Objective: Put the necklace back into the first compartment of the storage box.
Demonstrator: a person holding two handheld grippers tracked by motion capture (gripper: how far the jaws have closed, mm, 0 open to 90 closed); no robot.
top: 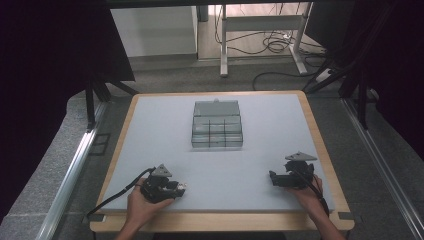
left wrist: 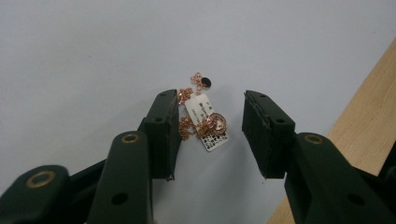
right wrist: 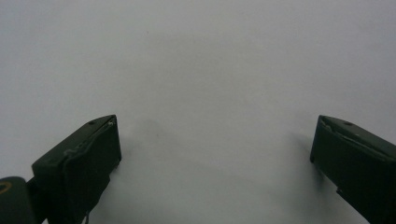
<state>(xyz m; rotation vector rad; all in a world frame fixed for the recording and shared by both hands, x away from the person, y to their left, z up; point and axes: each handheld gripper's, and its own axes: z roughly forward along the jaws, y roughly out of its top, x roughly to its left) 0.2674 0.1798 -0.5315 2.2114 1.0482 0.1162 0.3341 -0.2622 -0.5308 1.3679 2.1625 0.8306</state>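
Rose-gold chain with white tag [left wrist: 205, 120] on the pale mat, bracketed by the left gripper [left wrist: 210, 133].

Lying loose near the mat's near-left edge, pendant and tag bunched together, a dark bead at the far end. Flanked by jaws standing half apart: one pad touching or just beside the chain links, the other well clear, nothing pinched yet. Judged as the closing step of a pick; next calls for squeezing low enough to trap chain and tag together without scattering links. Wooden table border [left wrist: 369, 116] close at one side, open mat elsewhere. Clear compartment box [top: 217, 124] well apart at mid-table, path unobstructed. Right gripper [top: 285, 180] resting near the right edge, jaws wide over bare mat.
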